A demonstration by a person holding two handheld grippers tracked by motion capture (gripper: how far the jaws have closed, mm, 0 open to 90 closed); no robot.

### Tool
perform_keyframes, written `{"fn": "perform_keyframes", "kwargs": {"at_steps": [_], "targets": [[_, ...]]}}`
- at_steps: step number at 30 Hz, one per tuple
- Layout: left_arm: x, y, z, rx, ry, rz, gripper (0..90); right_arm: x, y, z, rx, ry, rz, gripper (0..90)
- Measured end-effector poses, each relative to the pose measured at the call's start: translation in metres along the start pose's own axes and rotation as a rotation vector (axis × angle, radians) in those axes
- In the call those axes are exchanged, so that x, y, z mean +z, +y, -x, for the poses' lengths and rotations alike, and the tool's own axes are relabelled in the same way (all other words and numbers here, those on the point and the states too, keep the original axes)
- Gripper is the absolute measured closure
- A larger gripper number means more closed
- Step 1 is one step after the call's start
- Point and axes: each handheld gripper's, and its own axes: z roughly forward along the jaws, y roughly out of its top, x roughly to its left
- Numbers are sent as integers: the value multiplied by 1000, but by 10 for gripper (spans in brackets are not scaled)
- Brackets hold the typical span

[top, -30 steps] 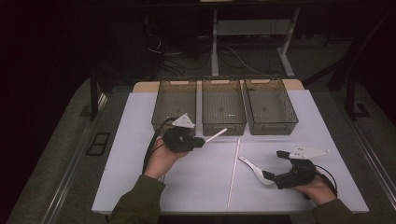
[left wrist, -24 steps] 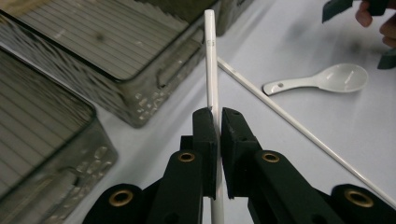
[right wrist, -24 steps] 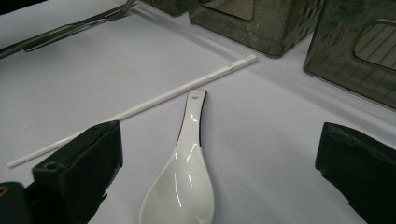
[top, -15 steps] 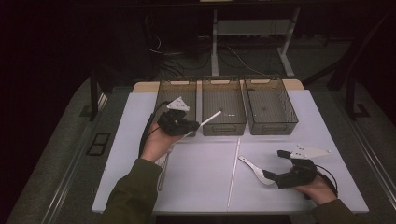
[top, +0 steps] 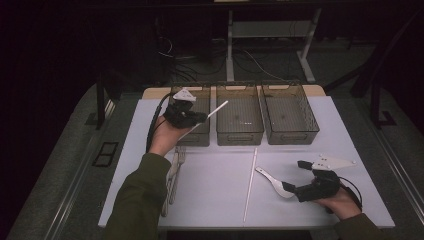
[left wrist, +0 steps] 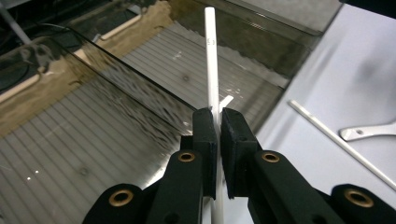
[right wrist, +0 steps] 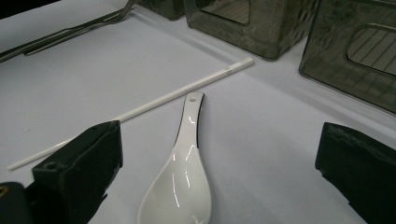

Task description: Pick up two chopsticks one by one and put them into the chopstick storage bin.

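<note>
The left hand-held gripper (top: 200, 117) is clamped on a thin white chopstick (top: 216, 108), a straight, slender rod that sticks out past the jaws at an upward slant over the leftmost of three dark see-through bins (top: 191, 116). In the left gripper view the chopstick (left wrist: 212, 70) runs between the two black pads and on beyond them, with small markings near its far end that are too small to read; its lower end is cut off at the bottom edge. A second white chopstick (top: 250, 183) lies flat on the white tabletop (top: 215, 195), between the two hand-held grippers. The right hand-held gripper (top: 295, 182) rests low on the tabletop with its jaws wide apart, and a glossy white ceramic spoon (right wrist: 180, 179) lies between them, touched by neither pad, its handle pointing away from the gripper. Beneath the left forearm lie metal utensils (top: 173, 175), one a fork; the sleeve hides part of them, so their number is unclear.
</note>
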Motion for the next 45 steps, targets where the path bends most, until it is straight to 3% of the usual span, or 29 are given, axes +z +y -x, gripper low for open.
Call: {"fn": "perform_keyframes", "kwargs": {"at_steps": [13,19,24,27,35,38,45], "targets": [[8,16,-39,-21,38,20,839,-3,0,1,6,2,13,9],[16,16,-58,-41,61,12,839,-3,0,1,5,4,12,9],[21,11,-73,-68,78,38,838,-3,0,0,4,6,15,9],[24,8,-76,-91,88,63,838,-4,0,0,2,7,11,8],[30,0,-79,-122,110,66,838,-5,0,-1,1,10,18,8],[34,-7,-81,-120,119,40,838,-5,0,-1,1,10,19,9],[42,-18,-84,-174,139,4,837,-5,1,-1,6,12,16,8]]}}
